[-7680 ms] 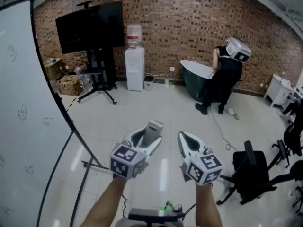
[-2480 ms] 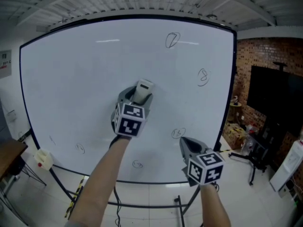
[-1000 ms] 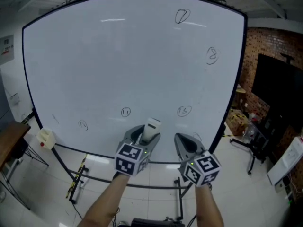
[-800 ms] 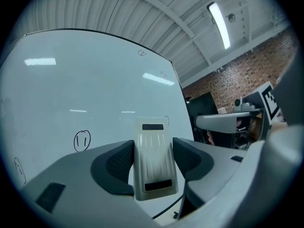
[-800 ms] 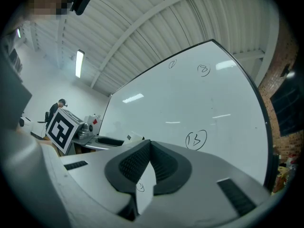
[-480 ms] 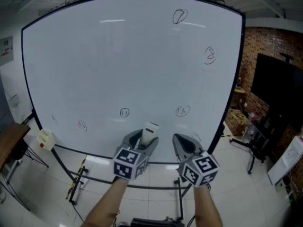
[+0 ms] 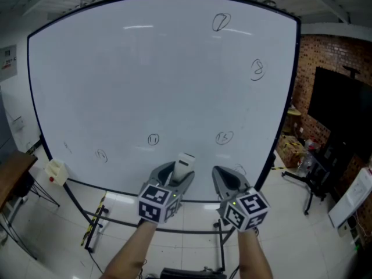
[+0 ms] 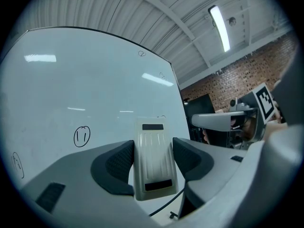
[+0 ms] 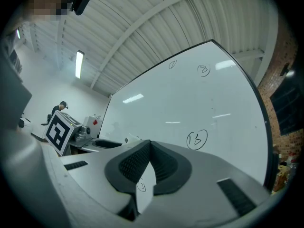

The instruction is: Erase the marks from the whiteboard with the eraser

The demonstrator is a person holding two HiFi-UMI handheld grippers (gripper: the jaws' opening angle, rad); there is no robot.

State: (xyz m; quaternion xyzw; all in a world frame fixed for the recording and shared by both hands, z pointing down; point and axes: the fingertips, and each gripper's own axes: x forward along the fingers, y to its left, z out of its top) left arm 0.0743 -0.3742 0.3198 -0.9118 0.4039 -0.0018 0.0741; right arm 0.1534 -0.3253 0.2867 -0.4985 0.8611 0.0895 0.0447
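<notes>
The whiteboard (image 7: 116, 80) fills the head view, upright on a black stand. It bears small circled pen marks: two at the upper right (image 7: 221, 21) (image 7: 257, 69) and three along the bottom (image 7: 224, 137) (image 7: 153, 139) (image 7: 102, 155). My left gripper (image 7: 179, 173) hangs low in front of the board's bottom edge, shut on a white eraser (image 7: 185, 162) that sticks up between its jaws. The eraser (image 8: 153, 158) sits clamped between the dark pads, a circled mark (image 8: 81, 136) beyond it. My right gripper (image 7: 228, 176) is beside it, shut with nothing in it (image 9: 149, 145).
A small white box with a red dot (image 7: 56, 169) hangs at the board's lower left, beside a wooden desk (image 7: 11, 179). To the right stand a black screen (image 7: 340, 112), cardboard boxes (image 7: 293, 150) and a brick wall (image 7: 328, 54). The stand's legs (image 7: 93, 228) reach onto the floor.
My view turned from the room to the whiteboard. The left gripper, up at the board with the eraser 2.5 s ago, has come down below its bottom edge. Almost no motion in the last second.
</notes>
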